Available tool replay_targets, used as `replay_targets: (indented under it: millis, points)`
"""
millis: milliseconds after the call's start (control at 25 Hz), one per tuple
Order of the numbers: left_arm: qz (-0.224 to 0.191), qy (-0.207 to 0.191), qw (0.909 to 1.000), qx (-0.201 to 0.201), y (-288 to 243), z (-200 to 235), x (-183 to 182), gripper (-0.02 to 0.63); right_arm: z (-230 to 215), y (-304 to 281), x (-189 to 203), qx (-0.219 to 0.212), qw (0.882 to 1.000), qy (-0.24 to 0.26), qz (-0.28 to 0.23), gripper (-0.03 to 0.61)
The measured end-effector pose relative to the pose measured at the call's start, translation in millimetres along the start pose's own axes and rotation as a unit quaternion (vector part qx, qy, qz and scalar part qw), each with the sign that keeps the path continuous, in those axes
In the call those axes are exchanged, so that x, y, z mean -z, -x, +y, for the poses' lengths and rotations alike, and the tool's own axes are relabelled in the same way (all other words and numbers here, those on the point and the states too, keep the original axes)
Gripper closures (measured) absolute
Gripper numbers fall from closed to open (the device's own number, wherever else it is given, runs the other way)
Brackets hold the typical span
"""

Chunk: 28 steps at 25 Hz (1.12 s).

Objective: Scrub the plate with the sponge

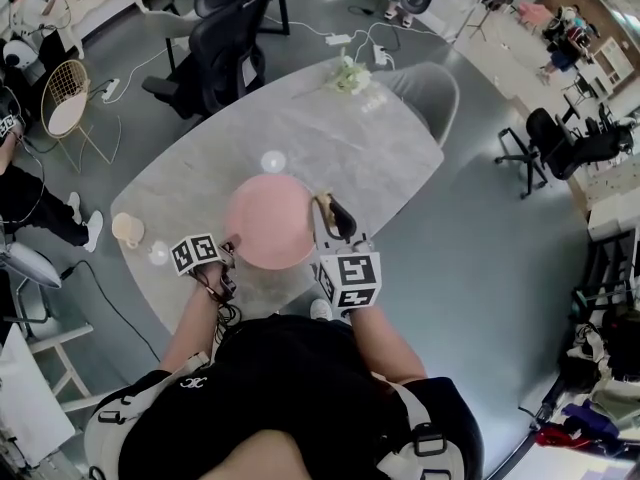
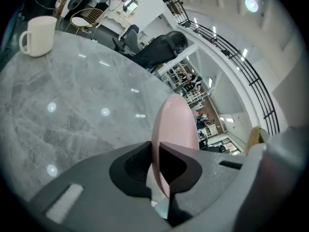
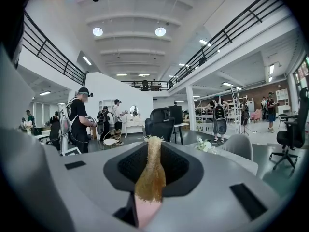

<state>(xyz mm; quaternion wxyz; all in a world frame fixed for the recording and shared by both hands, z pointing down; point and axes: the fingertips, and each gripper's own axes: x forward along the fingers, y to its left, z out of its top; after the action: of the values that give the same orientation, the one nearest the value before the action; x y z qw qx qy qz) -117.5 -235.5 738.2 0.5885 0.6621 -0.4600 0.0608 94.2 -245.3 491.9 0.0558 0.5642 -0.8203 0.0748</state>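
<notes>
We hold the left tongs [image 1: 228,251] [image 2: 157,166] clamped on the near rim of the round pink plate [image 1: 270,218] [image 2: 176,122]. The plate's thin edge runs between the two dark pads and reaches out ahead of them. We cannot tell whether its far edge rests on anything.

Our right tongs [image 1: 330,216] [image 3: 150,166] are squeezed on the golden-brown fibrous sponge [image 1: 323,208] [image 3: 150,170]. It stands upright between the jaws, pink at its base and frayed at its top. The sponge sits just beside the plate's right edge, and we cannot tell whether the two touch.

Under both tongs lies the grey marbled oval worktop [image 1: 380,158] [image 2: 72,110]. To the left of the left tongs, well apart from them, a cream ceramic mug [image 1: 127,230] [image 2: 38,35] stands upright on the worktop.

Farther ahead of the right tongs, near the worktop's far end, lies a small bunch of white flowers [image 1: 347,73] [image 3: 205,145]. Just beyond it is a grey shell chair [image 1: 432,93] [image 3: 239,146]. A black office chair [image 1: 225,53] [image 3: 161,120] stands past the far edge, ahead of the left tongs.
</notes>
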Motion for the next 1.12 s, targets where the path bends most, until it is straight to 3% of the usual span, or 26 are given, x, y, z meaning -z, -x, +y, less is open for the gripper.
replay_targets:
  millis: [160, 320, 640, 920, 1120]
  points:
    - [-0.014, -0.027, 0.9991, 0.028, 9.7, -40.2, -9.6, 0.586, -2.5, -7.0, 16.1, 0.003, 1.000, 0.006, 0.026, 0.502]
    - [-0.030, -0.024, 0.9978, 0.054, 19.1, -68.2, -13.5, 0.586, -3.9, -15.6, 44.1, 0.003, 0.997, 0.027, 0.077, 0.502]
    - [-0.061, -0.029, 0.9959, 0.060, 27.6, -89.8, -28.9, 0.586, 17.2, -26.4, 93.4, -0.064, 0.977, 0.063, 0.192, 0.502]
    - [-0.073, -0.043, 0.9947, 0.059, 30.1, -102.8, -34.0, 0.586, 57.8, -24.4, 118.0, -0.165, 0.951, 0.120, 0.233, 0.502]
    - [-0.063, -0.055, 0.9941, 0.069, 28.3, -114.5, -27.7, 0.584, 87.7, -15.2, 133.1, -0.239, 0.923, 0.160, 0.257, 0.502]
